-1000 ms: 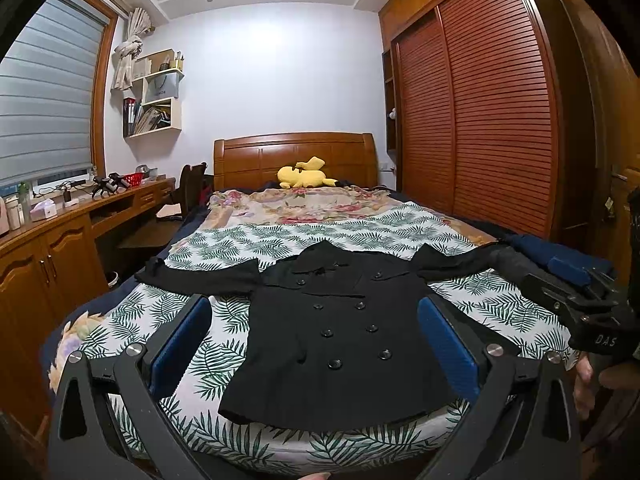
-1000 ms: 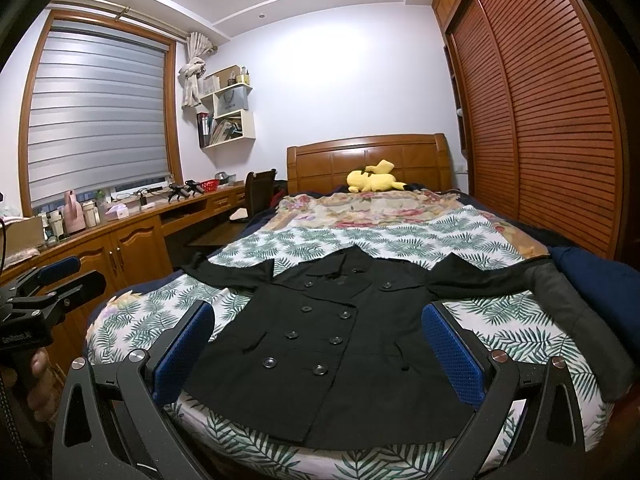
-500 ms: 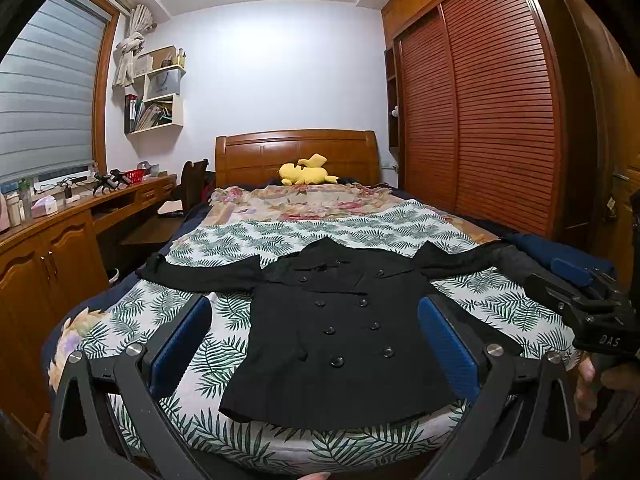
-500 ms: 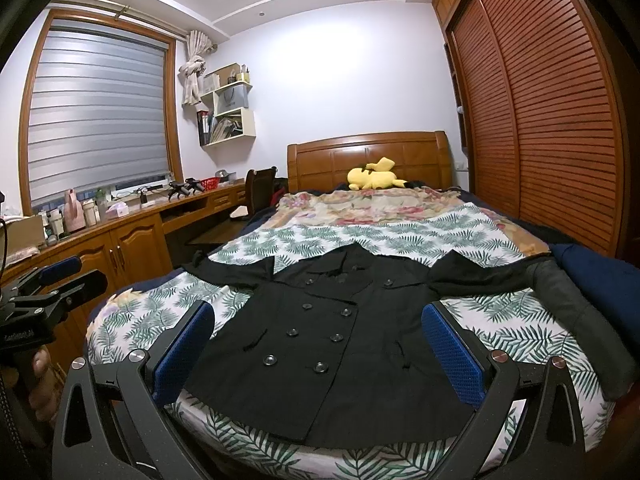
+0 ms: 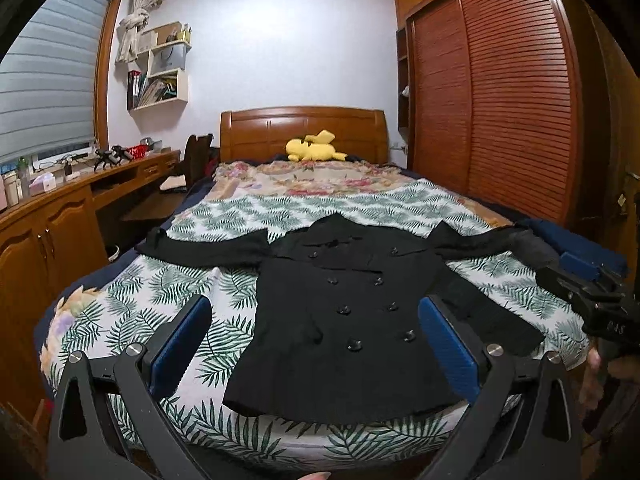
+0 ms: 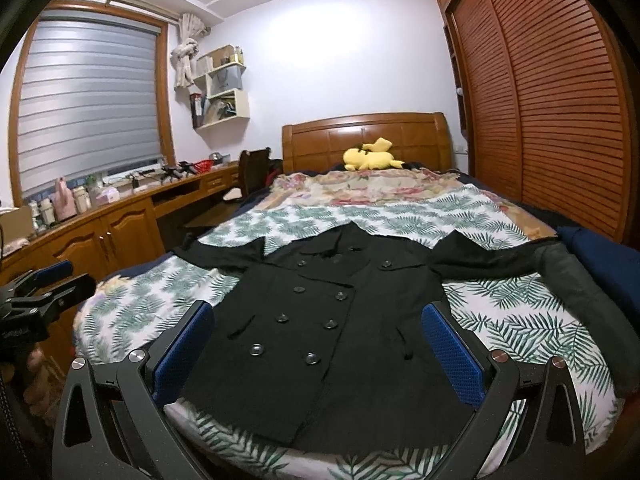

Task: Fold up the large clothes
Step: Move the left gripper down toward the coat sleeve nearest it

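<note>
A black double-breasted coat [image 5: 348,312] [image 6: 320,320] lies flat and face up on the leaf-print bedspread [image 5: 160,304] [image 6: 512,320], hem toward me and both sleeves spread sideways. The right sleeve shows a grey lining near its cuff [image 6: 576,284]. My left gripper [image 5: 314,344] is open, held above the foot of the bed in front of the hem, touching nothing. My right gripper [image 6: 318,352] is open too, hovering over the coat's lower part. Each gripper appears at the edge of the other's view: right gripper [image 5: 592,292], left gripper [image 6: 44,292].
A yellow plush toy [image 5: 314,148] lies by the wooden headboard [image 5: 300,128]. A long wooden desk [image 5: 60,200] with clutter and a chair [image 5: 198,156] runs along the left. Slatted wardrobe doors [image 5: 500,100] line the right. A dark blue cloth [image 6: 600,260] lies at the bed's right edge.
Both views have come slightly closer to the bed and tilted, so the coat looks larger. The coat has not moved and both grippers stay open.
</note>
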Available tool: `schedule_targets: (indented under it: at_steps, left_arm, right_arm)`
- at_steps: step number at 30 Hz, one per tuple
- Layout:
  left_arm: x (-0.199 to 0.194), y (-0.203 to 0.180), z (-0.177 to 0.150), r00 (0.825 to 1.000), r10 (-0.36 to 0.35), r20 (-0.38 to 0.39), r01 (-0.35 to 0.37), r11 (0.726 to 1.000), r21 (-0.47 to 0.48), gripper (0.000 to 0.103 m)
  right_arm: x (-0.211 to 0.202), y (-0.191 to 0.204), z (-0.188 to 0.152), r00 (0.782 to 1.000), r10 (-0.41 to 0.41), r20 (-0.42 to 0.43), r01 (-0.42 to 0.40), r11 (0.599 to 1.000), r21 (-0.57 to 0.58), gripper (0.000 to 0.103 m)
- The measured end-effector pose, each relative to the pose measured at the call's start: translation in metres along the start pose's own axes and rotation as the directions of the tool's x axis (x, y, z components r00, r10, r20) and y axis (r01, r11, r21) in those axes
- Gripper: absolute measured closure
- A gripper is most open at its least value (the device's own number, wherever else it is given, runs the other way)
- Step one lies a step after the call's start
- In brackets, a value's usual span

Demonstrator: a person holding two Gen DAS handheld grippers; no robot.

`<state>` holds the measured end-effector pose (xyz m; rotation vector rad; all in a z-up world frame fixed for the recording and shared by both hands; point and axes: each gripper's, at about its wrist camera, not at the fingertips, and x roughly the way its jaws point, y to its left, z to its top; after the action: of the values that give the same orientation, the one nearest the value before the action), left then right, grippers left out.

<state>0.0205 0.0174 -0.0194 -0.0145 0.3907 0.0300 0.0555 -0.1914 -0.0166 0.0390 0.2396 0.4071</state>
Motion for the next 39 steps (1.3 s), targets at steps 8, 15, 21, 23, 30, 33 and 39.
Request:
schedule_targets:
  at_steps: [8, 15, 21, 23, 30, 33, 39]
  left_arm:
    - [0.041, 0.014, -0.009, 0.997, 0.032, -0.066, -0.032, 0.999, -0.004, 0.000]
    - [0.072, 0.027, -0.012, 0.993, 0.062, -0.105, -0.064, 0.998, -0.022, 0.000]
    - [0.098, 0.041, -0.017, 0.983, 0.107, -0.150, -0.114, 0.993, -0.035, 0.000]
    - [0.108, 0.047, -0.019, 0.976, 0.137, -0.170, -0.144, 0.989, -0.029, 0.000]
    - [0.145, 0.077, -0.024, 0.965, 0.139, -0.220, -0.157, 0.985, -0.065, 0.000]
    - [0.167, 0.095, -0.021, 0.967, 0.078, -0.244, -0.108, 0.988, -0.110, 0.005]
    - [0.208, 0.130, -0.003, 0.967, 0.104, -0.231, -0.127, 0.988, -0.087, 0.012]
  right_arm:
    - [0.043, -0.005, 0.005, 0.999, 0.031, -0.042, -0.031, 0.999, 0.016, 0.000]
    - [0.085, -0.002, 0.018, 0.995, 0.081, -0.066, -0.082, 0.996, -0.020, 0.000]
    - [0.143, 0.010, 0.028, 0.981, 0.163, -0.105, -0.168, 0.984, -0.050, 0.000]
    - [0.163, 0.011, 0.027, 0.969, 0.215, -0.122, -0.220, 0.975, -0.026, 0.000]
    - [0.220, 0.017, 0.016, 0.952, 0.214, -0.221, -0.222, 0.975, -0.013, 0.000]
    - [0.218, 0.025, 0.019, 0.954, 0.197, -0.225, -0.215, 0.975, -0.055, 0.000]
    - [0.216, 0.023, 0.013, 0.950, 0.147, -0.274, -0.188, 0.974, -0.127, 0.000]
